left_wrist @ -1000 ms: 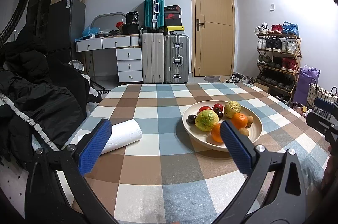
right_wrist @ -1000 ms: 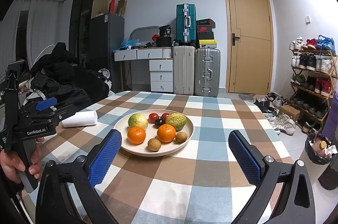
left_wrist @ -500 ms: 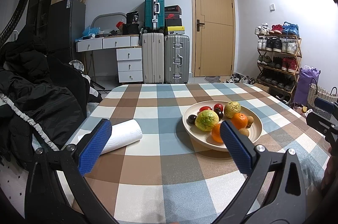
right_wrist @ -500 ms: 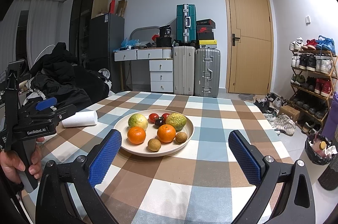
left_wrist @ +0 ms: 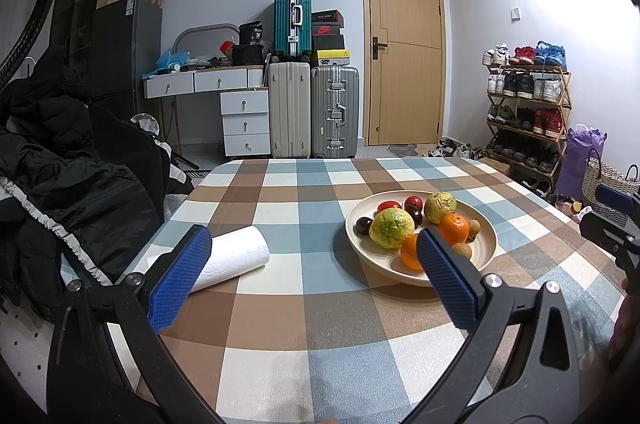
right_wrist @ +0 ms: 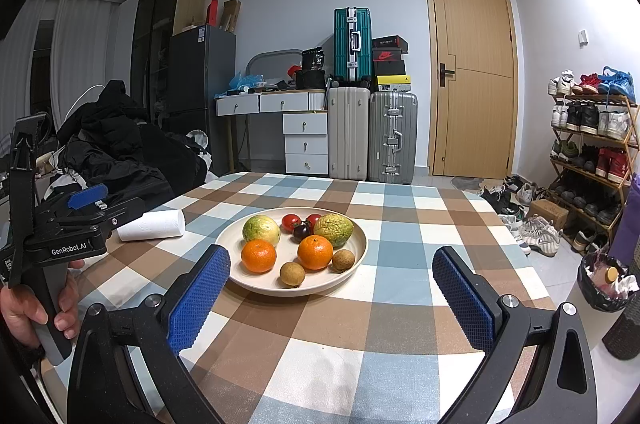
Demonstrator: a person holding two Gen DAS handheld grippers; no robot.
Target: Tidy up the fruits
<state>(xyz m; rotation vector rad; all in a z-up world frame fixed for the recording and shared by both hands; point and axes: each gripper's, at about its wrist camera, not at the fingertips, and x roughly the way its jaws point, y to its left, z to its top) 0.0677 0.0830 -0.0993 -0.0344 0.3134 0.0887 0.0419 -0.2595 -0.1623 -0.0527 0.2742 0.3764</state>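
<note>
Both grippers wide, empty: left gripper (left_wrist: 314, 274), right gripper (right_wrist: 330, 290) | no change vs 1 s ago, both hover short of plate (right_wrist: 236, 278) | all fruits on plate mid-table: two oranges (right_wrist: 259, 255), two green-yellow fruits (right_wrist: 261, 229), tomatoes (right_wrist: 291, 222), dark plum, two small brown fruits | fits sorted or unsorted | paper roll (left_wrist: 232, 258) left of plate.

Matt checked cloth (right_wrist: 320, 320) covers the table; the smooth plate (right_wrist: 356, 256) looks faintly glossy, the paper roll (right_wrist: 154, 226) dull.
</note>
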